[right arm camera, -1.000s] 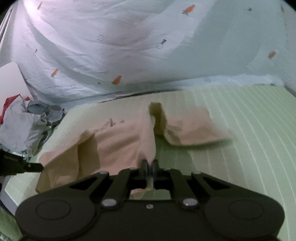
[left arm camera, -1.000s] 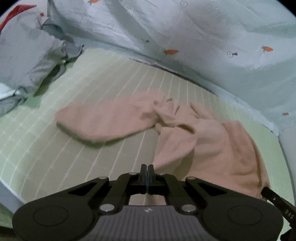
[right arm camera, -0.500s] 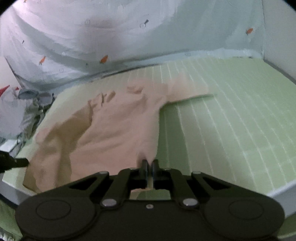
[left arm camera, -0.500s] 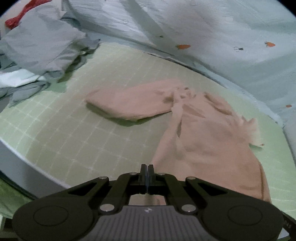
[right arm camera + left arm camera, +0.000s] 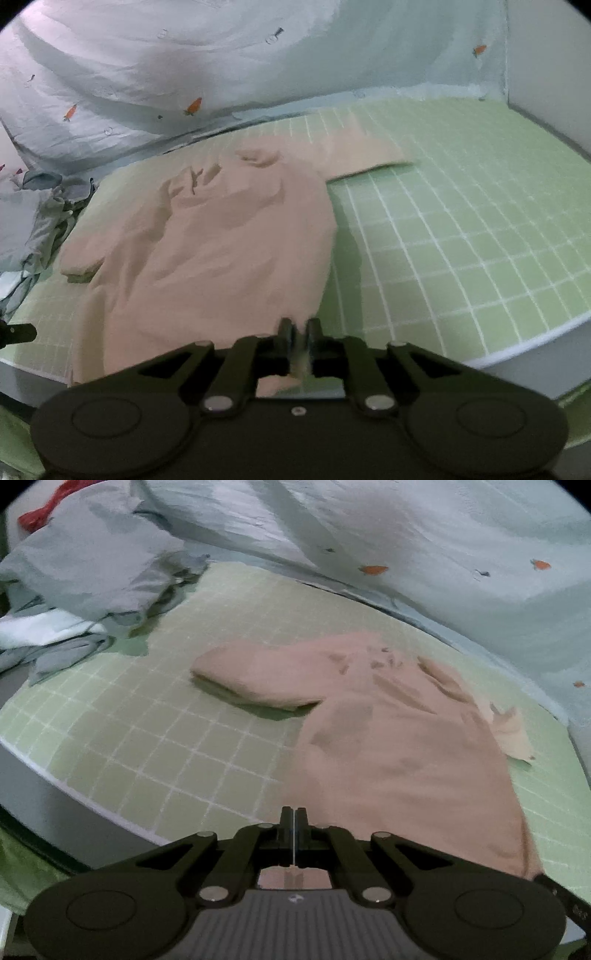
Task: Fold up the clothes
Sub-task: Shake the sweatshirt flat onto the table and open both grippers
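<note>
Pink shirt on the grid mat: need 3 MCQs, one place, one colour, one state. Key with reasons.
1. Where is the pile of grey clothes relative to the pink shirt, in the left wrist view?
A. upper left
B. lower right
C. on top of it

2. What colour is the grid mat?
A. blue
B. light green
C. black

3. How do the left tongs stand?
A. wide open
B. out of view
C. shut on the shirt's hem

Key:
1 A: the pile of grey clothes lies up and left of the pink shirt.
2 B: the grid mat is pale green with white lines.
3 C: the left tongs are closed at the fabric's edge.
</note>
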Tool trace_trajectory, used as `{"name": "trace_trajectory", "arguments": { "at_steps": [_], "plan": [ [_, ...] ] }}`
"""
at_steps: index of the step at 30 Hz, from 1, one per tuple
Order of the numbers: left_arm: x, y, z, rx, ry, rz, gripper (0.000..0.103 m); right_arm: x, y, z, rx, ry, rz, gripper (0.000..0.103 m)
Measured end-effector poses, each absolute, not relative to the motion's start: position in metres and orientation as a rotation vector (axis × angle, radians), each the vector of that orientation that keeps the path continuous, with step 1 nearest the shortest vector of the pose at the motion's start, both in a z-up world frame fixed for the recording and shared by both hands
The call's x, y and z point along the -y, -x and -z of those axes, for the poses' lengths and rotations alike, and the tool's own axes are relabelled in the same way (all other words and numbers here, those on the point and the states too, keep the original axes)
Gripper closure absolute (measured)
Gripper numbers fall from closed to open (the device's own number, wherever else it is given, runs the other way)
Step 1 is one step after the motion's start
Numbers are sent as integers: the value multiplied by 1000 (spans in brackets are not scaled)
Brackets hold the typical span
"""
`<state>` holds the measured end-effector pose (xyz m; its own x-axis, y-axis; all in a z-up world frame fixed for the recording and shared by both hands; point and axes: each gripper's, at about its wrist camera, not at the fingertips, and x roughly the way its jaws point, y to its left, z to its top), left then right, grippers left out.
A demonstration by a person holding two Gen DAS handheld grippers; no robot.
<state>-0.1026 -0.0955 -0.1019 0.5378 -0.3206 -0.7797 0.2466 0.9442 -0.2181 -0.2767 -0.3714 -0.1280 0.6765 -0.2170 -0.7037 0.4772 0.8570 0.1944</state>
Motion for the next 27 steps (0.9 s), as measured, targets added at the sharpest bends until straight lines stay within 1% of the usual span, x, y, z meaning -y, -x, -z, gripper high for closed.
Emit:
{"name": "trace_trajectory", "arguments": {
  "at_steps": [2, 3, 4, 5, 6, 7, 8, 10, 11, 12, 13, 14, 15, 16, 18, 19, 20, 21, 22, 24, 25, 27],
  "plan": [
    [109, 104, 101, -949, 62, 368, 103, 373, 271, 125, -726, -370, 396, 91],
    [116, 104, 100, -950, 46, 380, 100, 374, 268, 123, -723, -363, 393, 91],
    [123, 104, 100, -949, 30, 387, 92, 375, 265, 121, -719, -356, 390, 91],
    [131, 104, 100, -948, 13, 393, 86, 378, 262, 119, -712, -350, 386, 87],
    [139, 103, 101, -948, -1, 395, 76, 382, 259, 116, -704, -342, 381, 84],
    [147, 104, 101, -948, -8, 394, 74, 387, 256, 114, -696, -335, 376, 76],
    [158, 102, 103, -955, -12, 392, 70, 392, 252, 112, -688, -327, 370, 73],
    [177, 93, 105, -973, -14, 380, 58, 404, 247, 110, -687, -314, 364, 72],
    [188, 89, 106, -982, -19, 371, 53, 411, 245, 110, -691, -308, 363, 70],
    [199, 85, 107, -991, -23, 362, 44, 420, 244, 109, -695, -304, 366, 68],
    [210, 81, 107, -1000, -28, 353, 40, 431, 243, 108, -697, -301, 370, 65],
    [221, 77, 108, -1010, -32, 344, 39, 441, 242, 107, -698, -298, 374, 60],
    [231, 73, 108, -1017, -35, 339, 33, 451, 241, 106, -700, -296, 378, 58],
    [242, 69, 108, -1034, -33, 329, 24, 464, 239, 104, -703, -296, 384, 55],
    [259, 62, 109, -1050, -23, 331, 23, 494, 231, 102, -710, -305, 403, 49],
    [268, 58, 110, -1057, -18, 333, 20, 508, 225, 102, -710, -314, 417, 42],
    [279, 55, 111, -1060, -26, 332, 19, 522, 219, 102, -709, -319, 424, 32],
    [289, 51, 113, -1057, -34, 325, 18, 534, 213, 103, -708, -316, 424, 27],
    [297, 49, 115, -1060, -34, 319, 17, 543, 206, 103, -707, -305, 419, 20],
    [312, 43, 119, -1064, -33, 306, 12, 558, 193, 107, -703, -275, 403, 11],
    [317, 39, 121, -1072, -23, 306, 9, 564, 187, 109, -704, -262, 398, 0],
    [328, 29, 127, -1097, 0, 302, 8, 576, 175, 114, -711, -239, 386, 0]
  ]
}}
